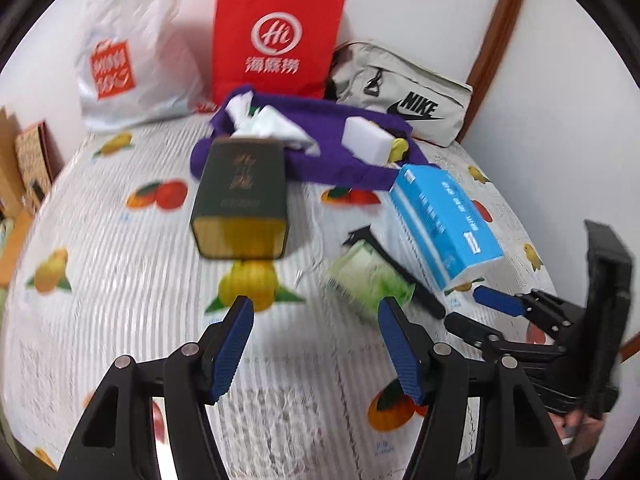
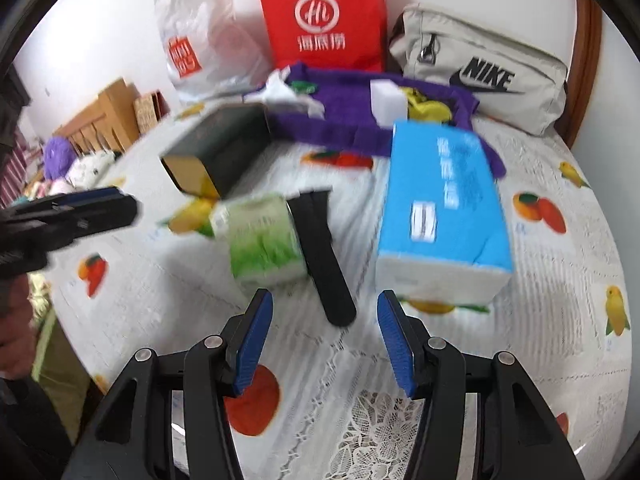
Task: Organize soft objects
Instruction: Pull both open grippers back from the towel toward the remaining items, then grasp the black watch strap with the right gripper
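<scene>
Left wrist view: left gripper (image 1: 316, 320) jaws stand apart, empty. Green tissue pack (image 1: 366, 276) lies just beyond the right pad; blue tissue pack (image 1: 444, 220) farther right, long axis running near-to-far.

Right wrist view: right gripper (image 2: 325, 312) jaws apart, empty. Blue tissue pack (image 2: 444, 208) just ahead-right, green tissue pack (image 2: 264, 236) ahead-left; both near, neither touched.

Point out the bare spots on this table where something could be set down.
Free: the cloth left of the dark box, and the near strip by the left gripper. Also right of the blue pack, toward the edge. Crowded: the middle, around the green pack and black strap, and the back by the purple cloth.
</scene>
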`<move>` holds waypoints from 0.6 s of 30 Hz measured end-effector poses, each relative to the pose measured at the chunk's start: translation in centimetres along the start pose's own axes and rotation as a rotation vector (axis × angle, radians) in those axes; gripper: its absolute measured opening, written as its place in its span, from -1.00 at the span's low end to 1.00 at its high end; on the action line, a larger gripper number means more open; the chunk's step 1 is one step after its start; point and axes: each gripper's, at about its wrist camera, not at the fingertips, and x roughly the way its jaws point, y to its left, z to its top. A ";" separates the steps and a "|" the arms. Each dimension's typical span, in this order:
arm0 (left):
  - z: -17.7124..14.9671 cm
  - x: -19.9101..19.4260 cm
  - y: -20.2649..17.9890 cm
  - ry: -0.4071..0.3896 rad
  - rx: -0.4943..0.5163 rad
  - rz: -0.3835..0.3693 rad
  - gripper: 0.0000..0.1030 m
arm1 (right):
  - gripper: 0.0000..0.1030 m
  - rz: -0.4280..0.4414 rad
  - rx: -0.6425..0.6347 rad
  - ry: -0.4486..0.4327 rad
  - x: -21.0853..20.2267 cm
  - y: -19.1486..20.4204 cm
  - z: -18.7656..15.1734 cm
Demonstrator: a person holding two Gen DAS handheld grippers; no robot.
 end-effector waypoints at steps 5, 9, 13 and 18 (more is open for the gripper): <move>-1.0 1.0 1.0 0.021 -0.046 -0.021 0.22 | -0.01 -0.032 -0.013 0.026 2.1 -0.2 -1.2; -1.2 2.1 1.1 0.046 -0.050 -0.028 0.22 | -0.01 -0.065 -0.043 0.018 3.4 0.0 -1.3; -1.3 2.9 1.3 0.066 -0.064 -0.047 0.22 | -0.19 -0.052 -0.050 -0.019 3.8 0.7 -1.1; -1.5 3.5 1.6 0.082 -0.070 -0.051 0.22 | -0.65 -0.046 -0.076 -0.034 3.8 1.6 -1.3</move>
